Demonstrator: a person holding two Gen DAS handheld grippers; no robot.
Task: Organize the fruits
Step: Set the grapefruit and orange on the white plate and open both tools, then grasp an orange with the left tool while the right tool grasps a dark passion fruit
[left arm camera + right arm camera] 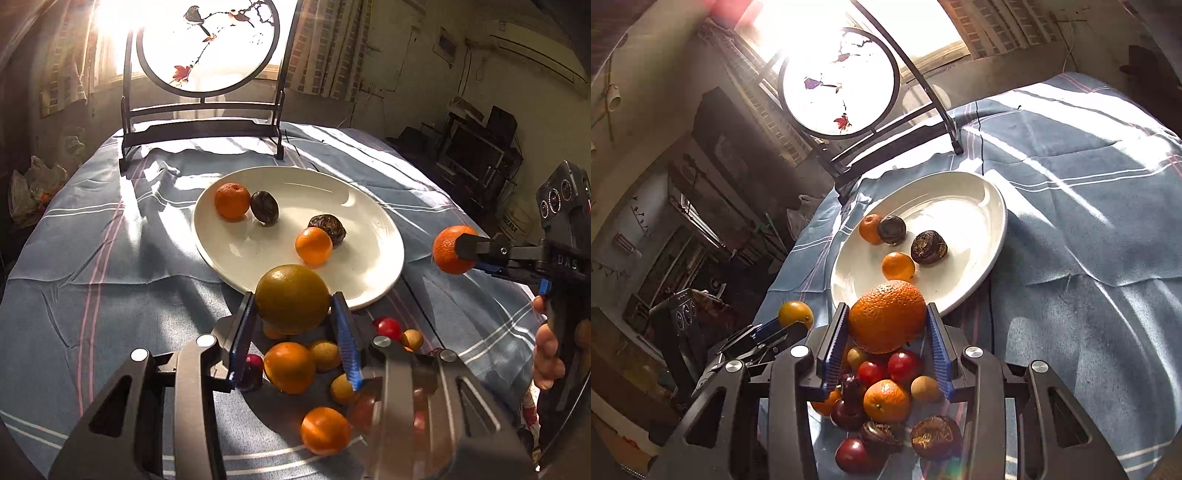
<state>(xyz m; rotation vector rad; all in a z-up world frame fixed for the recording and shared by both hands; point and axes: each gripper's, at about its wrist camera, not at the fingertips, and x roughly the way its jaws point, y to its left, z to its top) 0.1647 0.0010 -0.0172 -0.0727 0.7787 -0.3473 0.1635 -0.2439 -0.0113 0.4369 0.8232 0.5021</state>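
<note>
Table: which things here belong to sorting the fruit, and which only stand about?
For the job:
plate
yellow-green citrus in left tongs
orange in right tongs
loose fruit pile

Standing about:
round screen
tablecloth

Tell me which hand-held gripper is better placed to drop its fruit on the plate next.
Probably left: its hand-held gripper holds the yellowish fruit right at the plate rim; the right one's orange sits off to the side.

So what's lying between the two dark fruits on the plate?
Nothing: only bare plate separates the left dark fruit from the right dark fruit. The near orange sits just in front of that gap. The left wrist view shows it clearest.
</note>
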